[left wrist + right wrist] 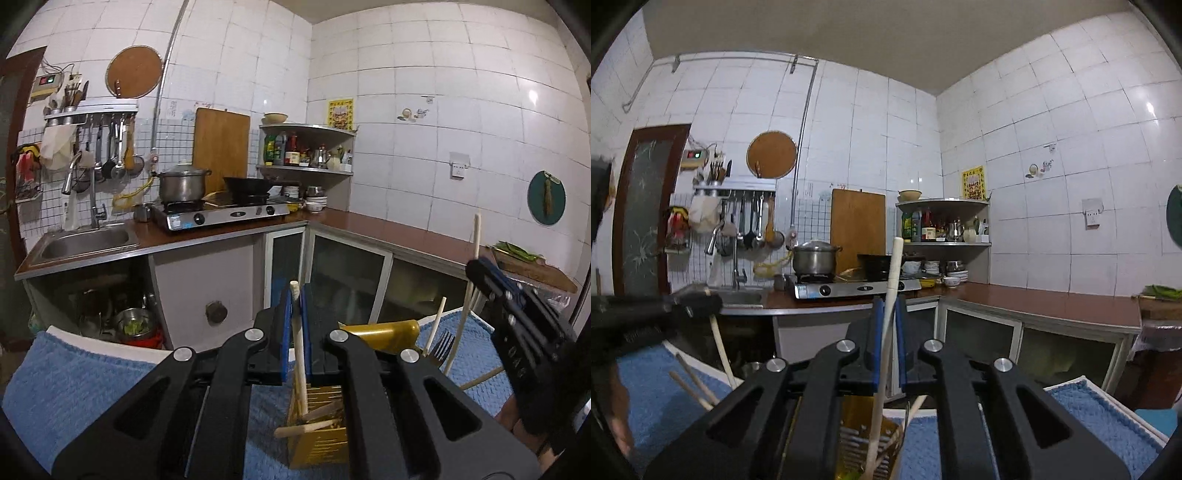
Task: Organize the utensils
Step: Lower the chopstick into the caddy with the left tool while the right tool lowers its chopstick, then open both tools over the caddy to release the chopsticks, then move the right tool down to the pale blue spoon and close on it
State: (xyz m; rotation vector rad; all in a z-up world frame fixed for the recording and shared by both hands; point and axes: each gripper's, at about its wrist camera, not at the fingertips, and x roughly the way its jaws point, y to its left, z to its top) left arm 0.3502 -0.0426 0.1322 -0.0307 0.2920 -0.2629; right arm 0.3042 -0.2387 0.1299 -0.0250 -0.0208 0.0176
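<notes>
- Tiled kitchen behind: sink [86, 240] at the left, stove [225, 214] with a pot [183, 184] in the middle, corner shelf [306, 147] to its right, and a brown counter running off to the right.
- Blue towel [81, 387] covers the desk in the foreground; the work goes on over it.
- Left tongs [295, 332] are clamped on a pale chopstick [300, 354], which stands nearly upright with its lower end down in the yellow slotted holder [321, 428].
- More sticks [310, 428] lie slanted inside that holder, so some of the sorting looks done.
- To the right, a second yellow holder [384, 334] carries a fork [445, 345] and another stick or two; how full it is, I cannot tell.
- Right tongs [889, 339] are clamped on a second chopstick [886, 332], also near upright; its lower end reaches into a yellow holder [868, 439] below.
- From the left view the right tongs [476, 267] show at the far right, gripping that long stick above the fork's holder.
- One pale stick [480, 378] lies low beside the right-hand holder; whether it rests on the towel or in the holder is unclear.
- Judgement: the task seems well along. Both held chopsticks are partly in but not yet released, and any loose stick on the towel would still need picking up.
</notes>
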